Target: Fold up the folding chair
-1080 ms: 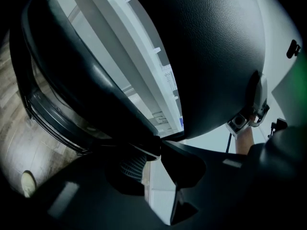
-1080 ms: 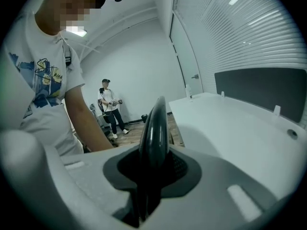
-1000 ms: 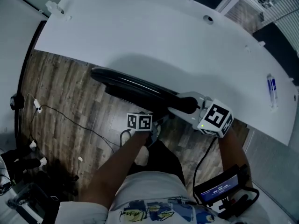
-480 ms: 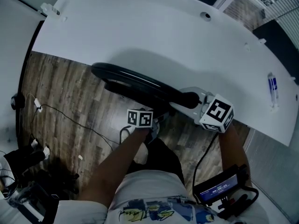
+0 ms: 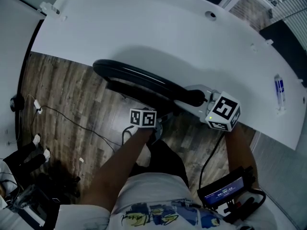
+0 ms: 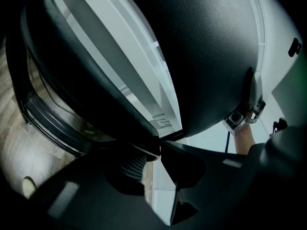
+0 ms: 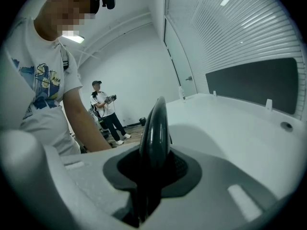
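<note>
Head view: the folding chair (image 5: 129, 75) shows edge-on over the wood floor (image 5: 62, 95), just beside the near edge of the white table (image 5: 168, 28), with 2 grippers at its right end.
Left gripper view: the left gripper (image 6: 159, 145) has its jaws pinched on the chair's black rim.
Right gripper view: the right gripper (image 7: 153, 169) has its jaws clamped on the chair's thin black edge, with the table behind.

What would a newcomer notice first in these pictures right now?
A big black chair, seen edge-on as a thin dark curve, hangs above the wood floor right beside the long white table. The right tool is clamped on the chair's rim near the table. The left tool pinches its lower edge, close to the person's body.
</note>
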